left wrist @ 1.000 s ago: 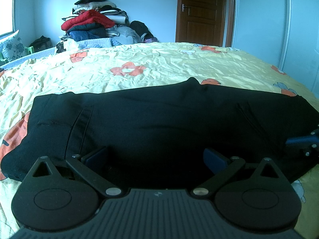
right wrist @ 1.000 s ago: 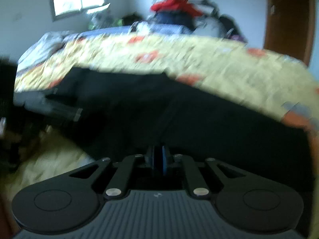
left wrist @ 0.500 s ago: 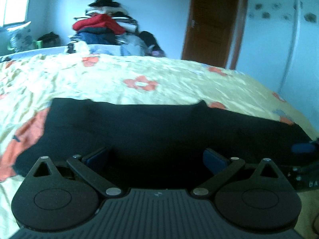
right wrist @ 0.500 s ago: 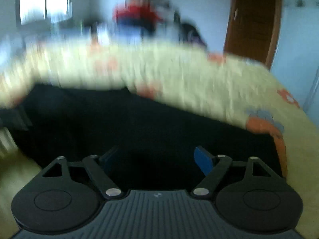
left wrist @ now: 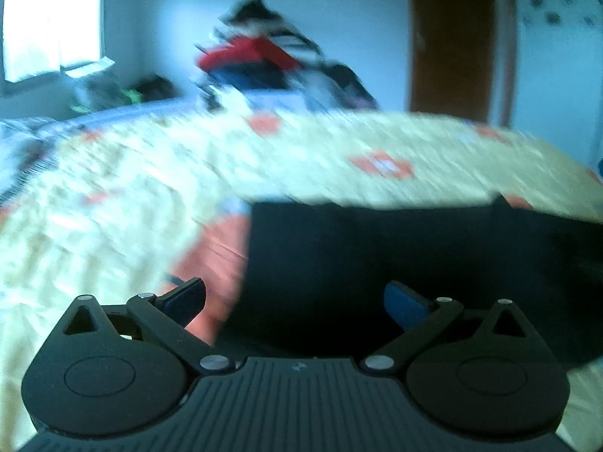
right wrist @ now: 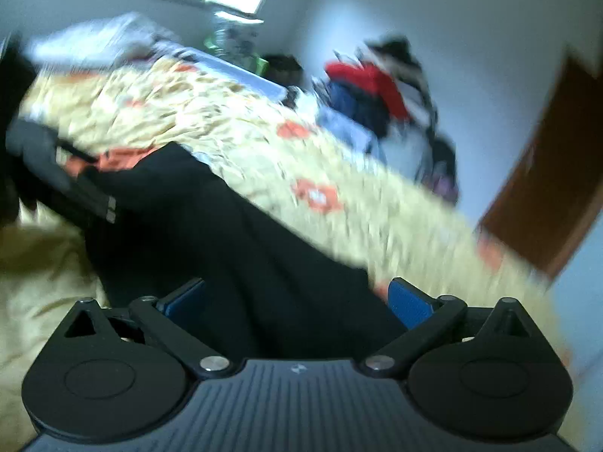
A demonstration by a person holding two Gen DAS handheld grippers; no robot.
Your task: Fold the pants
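Note:
Black pants (left wrist: 395,256) lie folded flat on the yellow flowered bedspread (left wrist: 150,196). In the left wrist view my left gripper (left wrist: 294,301) is open and empty over the pants' left end, its left finger over bare bedspread. In the right wrist view, which is tilted and blurred, the pants (right wrist: 233,233) run from upper left to the bottom centre. My right gripper (right wrist: 296,299) is open and empty above their near edge. The left gripper (right wrist: 56,165) shows at the far left of that view by the pants' other end.
A pile of clothes (left wrist: 264,64) with a red jacket on top stands against the far wall. A brown door (left wrist: 448,37) is at the back right and a window (left wrist: 52,26) at the back left. Pillows (right wrist: 94,41) lie at the bed's head.
The right gripper has opened from shut and rolled, tilting its view. The left gripper has swung left, from the pants' middle to their left end. Both views are motion-blurred.

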